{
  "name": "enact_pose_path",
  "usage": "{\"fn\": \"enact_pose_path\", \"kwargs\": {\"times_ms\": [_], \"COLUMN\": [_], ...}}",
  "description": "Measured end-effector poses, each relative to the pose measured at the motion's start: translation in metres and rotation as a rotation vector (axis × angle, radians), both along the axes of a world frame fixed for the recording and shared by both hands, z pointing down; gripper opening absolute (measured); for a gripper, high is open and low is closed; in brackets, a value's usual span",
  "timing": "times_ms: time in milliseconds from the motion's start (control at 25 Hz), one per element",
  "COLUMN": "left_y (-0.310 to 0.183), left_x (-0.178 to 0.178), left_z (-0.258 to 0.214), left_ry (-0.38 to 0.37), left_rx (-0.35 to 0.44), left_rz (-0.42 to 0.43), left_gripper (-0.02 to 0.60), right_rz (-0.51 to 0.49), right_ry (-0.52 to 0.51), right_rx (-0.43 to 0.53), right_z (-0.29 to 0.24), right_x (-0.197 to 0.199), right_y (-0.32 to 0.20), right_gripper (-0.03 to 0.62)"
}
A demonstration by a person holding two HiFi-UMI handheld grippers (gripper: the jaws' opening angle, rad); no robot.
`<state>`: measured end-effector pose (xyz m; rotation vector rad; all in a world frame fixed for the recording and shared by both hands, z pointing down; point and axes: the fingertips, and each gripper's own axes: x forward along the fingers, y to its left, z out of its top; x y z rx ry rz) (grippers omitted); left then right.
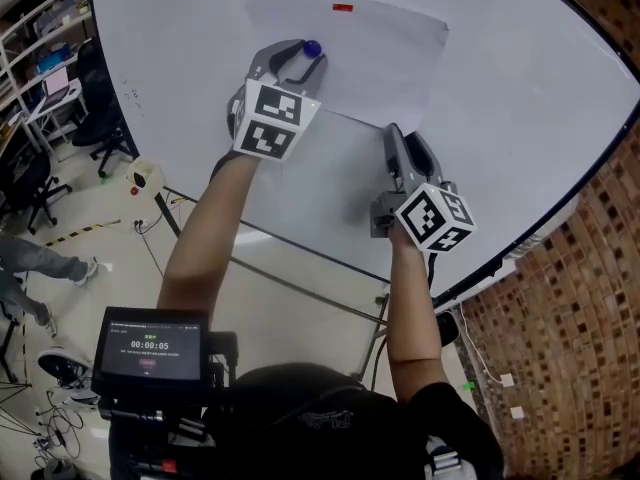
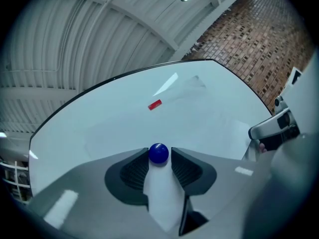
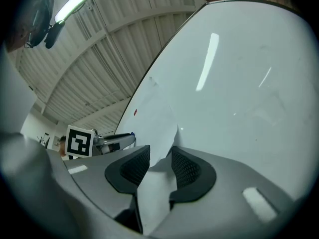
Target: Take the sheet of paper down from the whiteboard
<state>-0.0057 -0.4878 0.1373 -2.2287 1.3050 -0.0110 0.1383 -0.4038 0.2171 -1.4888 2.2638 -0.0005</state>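
Paper (image 1: 372,43) is flat on the whiteboard (image 1: 530,118). A red magnet (image 1: 343,8) pins the top edge and a blue magnet (image 1: 312,47) pins the left side lower down.

Left tongs (image 1: 303,56) are apart with the blue magnet between the tips. The pads are close on both sides but there's no clear squeeze. Right tongs (image 1: 405,140) are also apart. The paper's lower right corner stands between the pads, curled slightly off the board, not clamped.

Likely risks from here:
- The blue magnet is round and small. If the left tongs close off-centre it could pop out sideways and drop, or skid across the paper and crease it.
- The corner is thin and floppy. It could slide out as the right tongs close, leaving them gripping nothing.
- If the right tongs pull while either magnet still pins the sheet, it could tear at the corner or at the red magnet.
- If both magnets come off before the right tongs have a firm hold, the sheet probably falls to the floor.
- With the left tongs so near the board, pushing in could scrape the paper or trap it along with the magnet.
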Motion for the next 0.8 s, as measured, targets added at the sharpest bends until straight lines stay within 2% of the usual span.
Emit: {"fn": "enact_pose_path", "kwargs": {"times_ms": [320, 560, 800], "left_y": [0.0, 0.002, 0.014], "left_x": [-0.002, -0.009, -0.032], "left_z": [-0.002, -0.005, -0.008], "left_ry": [-0.001, 0.009, 0.057], "left_rx": [-0.013, -0.011, -0.009], "left_rz": [-0.004, -0.003, 0.01], "left_gripper": [0.137, 0.127, 0.123], "right_rz": [0.0, 0.023, 0.06], "right_ry": [-0.033, -0.021, 0.031], "right_rx": [0.012, 0.03, 0.065], "right_z": [-0.008, -0.014, -0.02], "right_x": [0.004, 0.001, -0.024], "right_y": [-0.004, -0.005, 0.012], "right_gripper": [0.125, 0.015, 0.012]}}
